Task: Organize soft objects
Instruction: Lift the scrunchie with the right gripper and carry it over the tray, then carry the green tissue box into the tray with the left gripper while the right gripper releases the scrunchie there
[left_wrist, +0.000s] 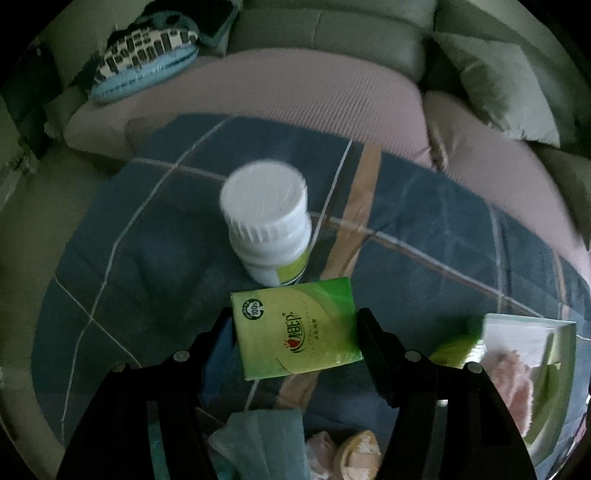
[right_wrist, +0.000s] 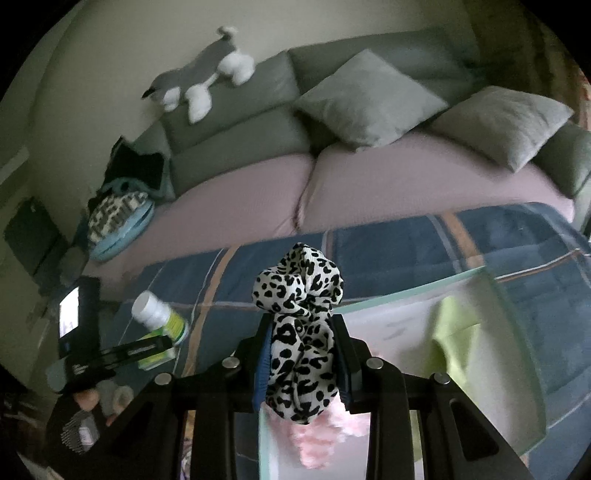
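Two claws, two soft loads

Two black claws each carry something over a blue plaid cloth (left_wrist: 140, 229) with thin pale lines.

Left claw (left_wrist: 295, 332): its fingers are clamped on the two long sides of a flat, glossy green tissue pack (left_wrist: 295, 332), rectangular with printed red lettering. Just beyond the pack stands a white plastic bottle (left_wrist: 267, 229) with a ribbed round cap and a green label.

Right claw (right_wrist: 303, 350): it is pinched tight on a crinkled leopard-print scrunchie (right_wrist: 299, 317), white fabric with black spots, bunched above the fingertips and hanging below them. Under it sits a pale, translucent box (right_wrist: 509, 332) holding fluffy pink material (right_wrist: 321, 439) and a lime-green cloth (right_wrist: 458, 332).

Behind, a sofa with pink ribbed seat cushions (right_wrist: 236, 195) bears grey square pillows (right_wrist: 369, 99).
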